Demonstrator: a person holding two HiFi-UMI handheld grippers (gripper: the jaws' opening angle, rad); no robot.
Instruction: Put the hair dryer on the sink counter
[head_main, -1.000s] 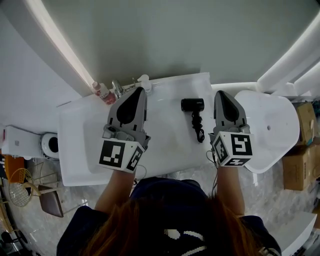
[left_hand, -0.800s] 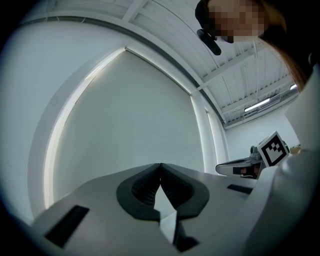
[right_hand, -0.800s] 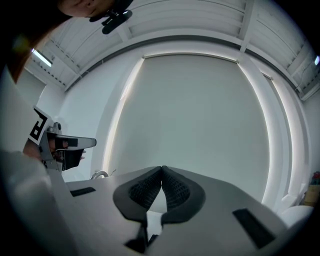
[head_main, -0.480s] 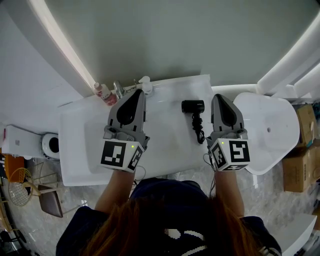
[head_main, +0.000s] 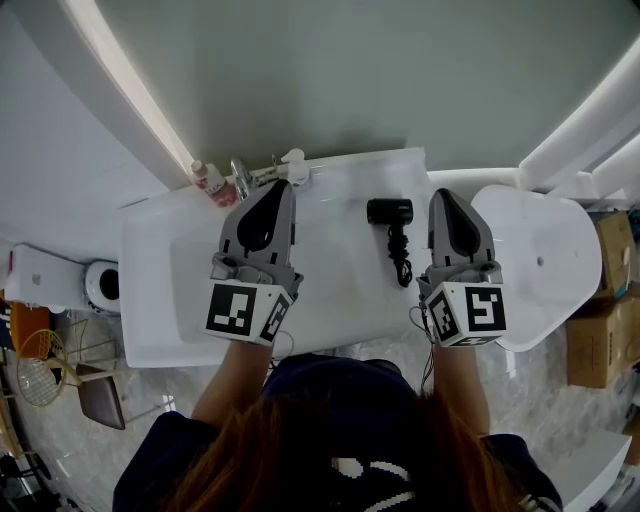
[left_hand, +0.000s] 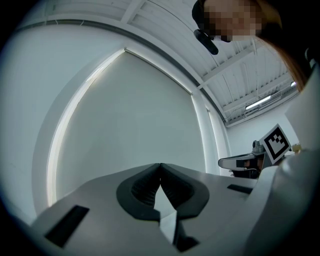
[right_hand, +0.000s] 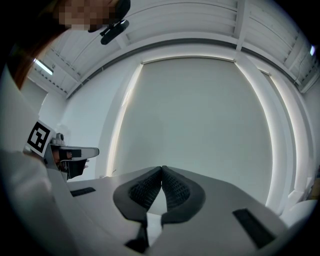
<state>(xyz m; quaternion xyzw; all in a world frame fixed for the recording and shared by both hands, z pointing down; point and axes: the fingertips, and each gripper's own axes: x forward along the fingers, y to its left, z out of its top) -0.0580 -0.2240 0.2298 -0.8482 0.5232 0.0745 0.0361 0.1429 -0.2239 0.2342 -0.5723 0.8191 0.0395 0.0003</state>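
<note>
almost nothing changes since a second ago: the hair dryer (head_main: 390, 212) lies on the white desk (head_main: 330, 290), right of the frame's centre, between the left tongs (head_main: 283, 184) and right tongs (head_main: 443, 193), both closed and empty, so the task seems done.

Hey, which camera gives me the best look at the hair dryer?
The head view. It shows the black hair dryer lying on the white sink counter, its cord trailing toward the person, beside the right tool. Neither gripper view shows it: each looks past its own shut jaws at the wall.
</note>
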